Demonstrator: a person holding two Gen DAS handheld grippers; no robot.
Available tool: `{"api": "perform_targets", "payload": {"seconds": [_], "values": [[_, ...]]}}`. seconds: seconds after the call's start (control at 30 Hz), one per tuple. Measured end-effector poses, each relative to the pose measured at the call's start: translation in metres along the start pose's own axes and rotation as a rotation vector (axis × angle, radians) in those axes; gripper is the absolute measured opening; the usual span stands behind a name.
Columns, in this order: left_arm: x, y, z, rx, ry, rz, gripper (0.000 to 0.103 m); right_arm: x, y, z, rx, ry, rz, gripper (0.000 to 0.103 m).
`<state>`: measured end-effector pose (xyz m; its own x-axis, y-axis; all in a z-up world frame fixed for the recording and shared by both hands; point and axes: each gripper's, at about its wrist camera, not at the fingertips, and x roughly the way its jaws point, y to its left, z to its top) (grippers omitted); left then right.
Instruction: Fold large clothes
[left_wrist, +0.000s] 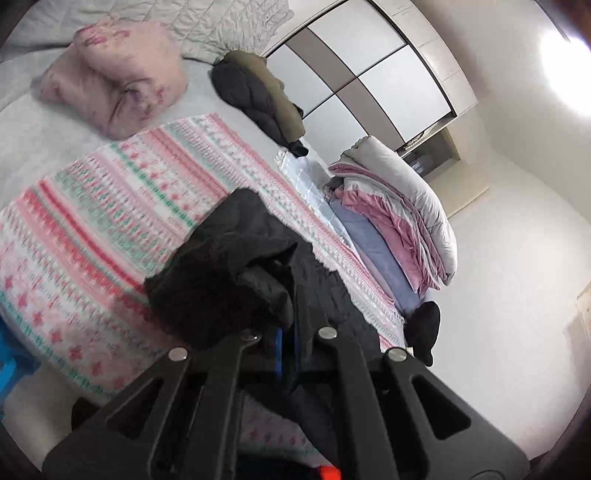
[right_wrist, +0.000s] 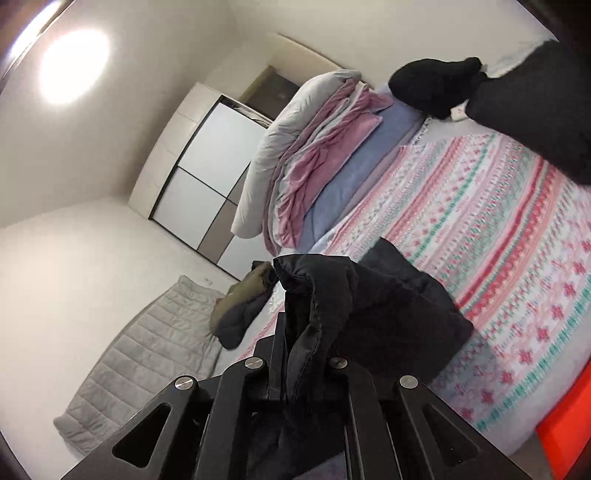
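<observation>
A large black padded garment (left_wrist: 236, 273) hangs bunched over the pink, white and green patterned blanket (left_wrist: 110, 206) on the bed. My left gripper (left_wrist: 286, 332) is shut on a fold of the black garment, with cloth draped over its fingers. In the right wrist view my right gripper (right_wrist: 299, 354) is shut on another fold of the same black garment (right_wrist: 369, 302), held up above the patterned blanket (right_wrist: 498, 240). More of the garment (right_wrist: 535, 107) shows at the upper right, with a black cuff (right_wrist: 432, 85) beyond it. Both sets of fingertips are hidden by cloth.
A pink pillow (left_wrist: 114, 77) and an olive and dark jacket (left_wrist: 266, 92) lie on the bed. Folded white, pink and lilac bedding (left_wrist: 399, 210) is stacked at the bed's side. A wardrobe (left_wrist: 369, 70) stands behind. A grey quilt (right_wrist: 140, 354) hangs at the edge.
</observation>
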<state>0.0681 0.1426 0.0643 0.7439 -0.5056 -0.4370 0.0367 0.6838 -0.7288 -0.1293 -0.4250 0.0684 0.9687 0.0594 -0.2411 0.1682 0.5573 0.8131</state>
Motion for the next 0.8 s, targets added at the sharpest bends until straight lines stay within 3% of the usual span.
{"api": "perform_targets", "payload": {"seconds": [0.1, 0.23, 0.33, 0.53, 0.57, 0.67, 0.8], "values": [[0.034, -0.029, 0.032, 0.042, -0.046, 0.039, 0.007, 0.038, 0.012, 0.025, -0.022, -0.008, -0.005, 0.006], [0.107, -0.049, 0.079, 0.070, -0.037, 0.113, 0.012, 0.121, 0.015, 0.063, -0.017, 0.035, -0.077, 0.007], [0.179, -0.046, 0.107, 0.091, 0.014, 0.184, 0.014, 0.188, 0.003, 0.082, 0.000, 0.083, -0.152, 0.008], [0.292, -0.018, 0.128, 0.127, 0.147, 0.300, 0.020, 0.315, -0.046, 0.092, 0.022, 0.208, -0.337, 0.011], [0.301, -0.013, 0.131, 0.132, 0.142, 0.311, 0.024, 0.334, -0.059, 0.091, 0.043, 0.236, -0.365, 0.011], [0.321, 0.008, 0.140, 0.122, 0.123, 0.325, 0.047, 0.364, -0.091, 0.089, 0.141, 0.279, -0.422, 0.012], [0.317, 0.034, 0.145, 0.061, 0.141, 0.321, 0.049, 0.368, -0.114, 0.095, 0.270, 0.289, -0.390, 0.013]]}}
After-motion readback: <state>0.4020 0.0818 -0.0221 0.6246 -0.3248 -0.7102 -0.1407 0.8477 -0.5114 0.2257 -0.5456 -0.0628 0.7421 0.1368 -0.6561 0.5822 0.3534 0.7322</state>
